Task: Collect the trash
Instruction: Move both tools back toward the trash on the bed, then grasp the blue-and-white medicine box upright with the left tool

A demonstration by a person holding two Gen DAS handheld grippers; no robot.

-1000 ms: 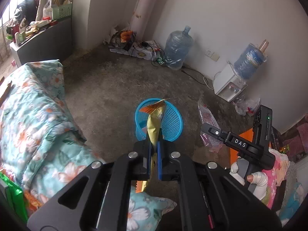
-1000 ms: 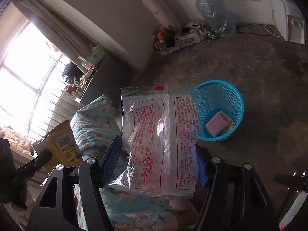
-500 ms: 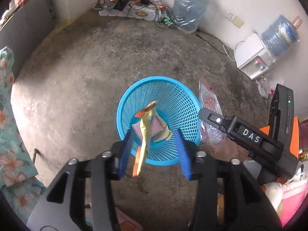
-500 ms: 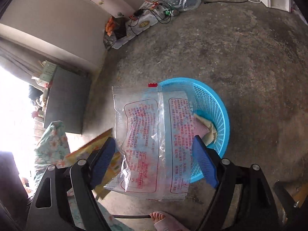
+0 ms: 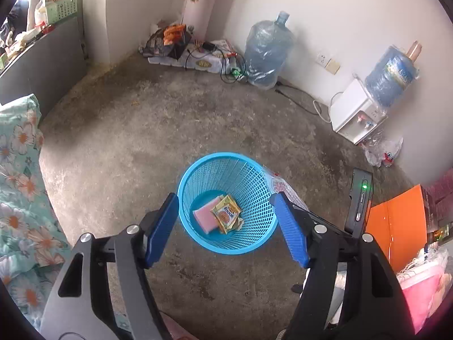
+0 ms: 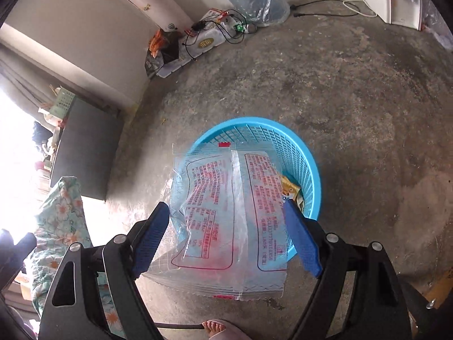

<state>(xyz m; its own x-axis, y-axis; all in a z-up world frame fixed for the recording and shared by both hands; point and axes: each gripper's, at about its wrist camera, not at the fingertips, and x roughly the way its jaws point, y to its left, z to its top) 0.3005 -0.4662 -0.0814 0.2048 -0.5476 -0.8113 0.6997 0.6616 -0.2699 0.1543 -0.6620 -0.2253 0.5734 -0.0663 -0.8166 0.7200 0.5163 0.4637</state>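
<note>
Currently my left gripper (image 5: 226, 228) points steeply down over the blue mesh basket (image 5: 256, 212). Its jaws are opening, and nothing sits between the blue pads (image 5: 161, 229). Directly below it, on the basket floor, lie a yellow snack wrapper (image 5: 226, 214) and a pink pad (image 5: 204, 217), the wrapper partly over the pad.

My right gripper (image 6: 226, 236) is likewise tilted steeply downward, over the near rim of the same basket (image 6: 308, 164). Its jaws stand wide. A clear plastic wrapper with red print (image 6: 226, 218) hangs between the pads (image 6: 301, 239); its right edge meets the right pad, its left edge lies at the left pad, and I cannot tell whether the pads press on it. The wrapper covers most of the basket's opening in this view.

Surface: bare, stained concrete floor (image 5: 141, 141), with white walls beyond. A floral quilt (image 5: 19, 198) lies to the left of both grippers.

Ahead of the left gripper: a large water bottle (image 5: 267, 53) against the wall, a white power strip with cables (image 5: 198, 59), and, further right, a white water dispenser (image 5: 356, 113) carrying a blue bottle. An orange panel (image 5: 396, 226) stands to the right. A sandalled foot (image 6: 220, 327) shows below the right gripper.
</note>
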